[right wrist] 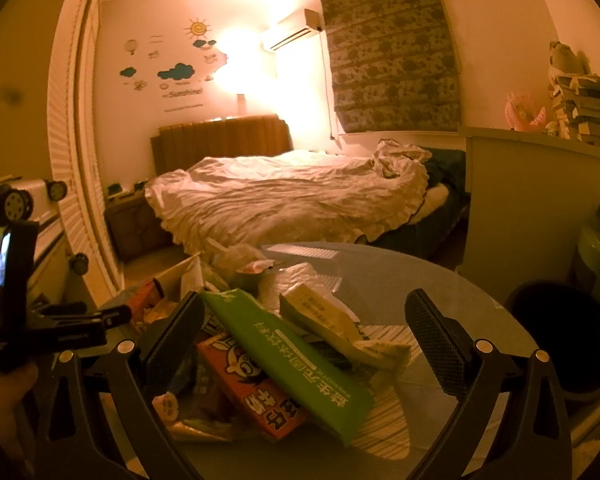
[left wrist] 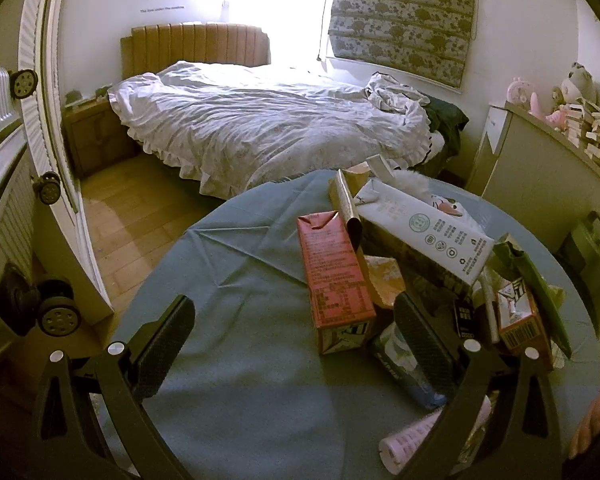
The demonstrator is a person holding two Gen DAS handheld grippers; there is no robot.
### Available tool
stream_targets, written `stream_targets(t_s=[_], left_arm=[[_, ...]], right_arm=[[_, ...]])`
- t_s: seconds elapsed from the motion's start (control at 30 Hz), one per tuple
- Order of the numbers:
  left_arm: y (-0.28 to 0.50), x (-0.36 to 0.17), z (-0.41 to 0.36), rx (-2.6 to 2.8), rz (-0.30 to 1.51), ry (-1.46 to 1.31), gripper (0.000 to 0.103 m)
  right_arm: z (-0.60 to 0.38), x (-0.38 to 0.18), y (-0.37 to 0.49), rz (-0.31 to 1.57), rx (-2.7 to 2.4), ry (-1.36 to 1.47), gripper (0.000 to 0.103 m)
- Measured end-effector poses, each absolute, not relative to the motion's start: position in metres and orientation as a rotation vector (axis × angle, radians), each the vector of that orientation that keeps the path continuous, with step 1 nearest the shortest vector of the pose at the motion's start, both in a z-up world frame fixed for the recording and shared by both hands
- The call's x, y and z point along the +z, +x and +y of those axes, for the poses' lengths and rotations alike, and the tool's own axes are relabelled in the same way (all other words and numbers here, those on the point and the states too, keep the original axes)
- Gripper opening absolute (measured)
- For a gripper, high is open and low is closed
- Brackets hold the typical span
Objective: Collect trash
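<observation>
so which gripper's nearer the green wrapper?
Right. The right gripper is open with the green wrapper between its fingers; the left gripper sits left of it, by the red carton.

Red carton [left wrist: 334,276], green packet [right wrist: 296,364], blue-grey tablecloth [left wrist: 228,280], floral blind [left wrist: 400,20], seemingly white bedding [left wrist: 260,120].

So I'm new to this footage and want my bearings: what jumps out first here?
A heap of trash on the round blue-covered table: a red drink carton standing beside a white milk carton, with a long green wrapper lying across the pile. Behind it sits an unmade bed with a rumpled white duvet. Both the left gripper and the right gripper are open, holding nothing.
</observation>
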State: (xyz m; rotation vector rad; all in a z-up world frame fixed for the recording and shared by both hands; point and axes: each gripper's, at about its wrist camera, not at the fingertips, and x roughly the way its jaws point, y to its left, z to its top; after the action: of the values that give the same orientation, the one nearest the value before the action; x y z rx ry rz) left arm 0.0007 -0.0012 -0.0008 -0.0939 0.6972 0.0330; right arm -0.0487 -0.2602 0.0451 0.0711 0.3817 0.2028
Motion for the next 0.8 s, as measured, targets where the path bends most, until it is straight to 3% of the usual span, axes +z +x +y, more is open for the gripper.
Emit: stream_targets(t_s=[0.67, 0.8], left_arm=[[0.015, 0.0, 0.011, 0.032, 0.698, -0.094, 0.098], [0.028, -0.017, 0.013, -0.042, 0.745, -0.164, 0.098]], right_arm=[[-0.259, 0.044, -0.048, 0.386, 0.205, 0.067, 0.099], [-0.249, 0.044, -0.038, 0.459, 0.308, 0.05, 0.099]])
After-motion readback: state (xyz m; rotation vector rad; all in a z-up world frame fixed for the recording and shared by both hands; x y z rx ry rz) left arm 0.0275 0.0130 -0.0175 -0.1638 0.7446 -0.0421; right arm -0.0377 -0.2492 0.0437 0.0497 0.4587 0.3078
